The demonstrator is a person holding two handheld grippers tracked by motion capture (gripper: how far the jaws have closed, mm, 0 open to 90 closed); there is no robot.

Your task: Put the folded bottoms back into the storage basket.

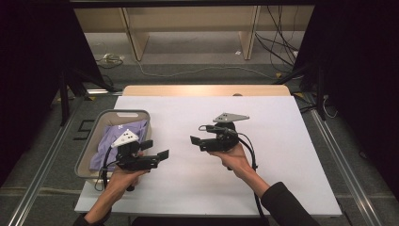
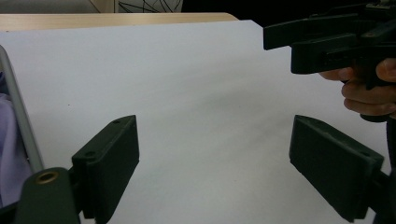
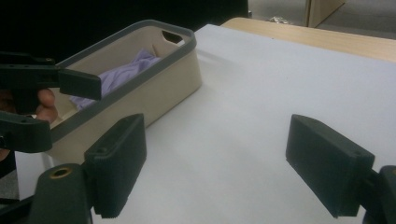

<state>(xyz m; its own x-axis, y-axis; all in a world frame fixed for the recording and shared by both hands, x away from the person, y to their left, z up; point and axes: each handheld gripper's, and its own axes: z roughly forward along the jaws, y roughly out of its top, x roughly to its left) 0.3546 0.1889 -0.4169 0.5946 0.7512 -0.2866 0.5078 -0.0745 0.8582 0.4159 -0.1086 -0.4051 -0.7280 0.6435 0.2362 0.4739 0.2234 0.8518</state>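
The left gripper [image 1: 157, 151], a black two-jaw tool topped by a grey three-cornered plate, sits left of centre in the high view, held from below by the person's left hand [image 1: 117, 179]. Its jaws stand wide apart with nothing between them; in the left gripper view they frame bare white table cover [image 2: 187, 93]. The right gripper [image 1: 194, 140], of the same make, sits just right of centre in the high view in the person's right hand [image 1: 235, 157]; its jaws are likewise spread wide and hold nothing, touching nothing. The two grippers point toward each other across the middle of the frame, their tips near but apart. At the left of the high view, a beige oblong plastic basket with a grey rim [image 1: 94, 127] lies on the white cover, its long axis running from the lower left toward the upper part of the frame. Inside it lies a crumpled lilac cloth [image 1: 117, 134], loosely bunched with no clear direction of its own. In the right gripper view the basket [image 3: 168, 79] fills the upper left and the cloth [image 3: 126, 72] rests against its far inner wall.
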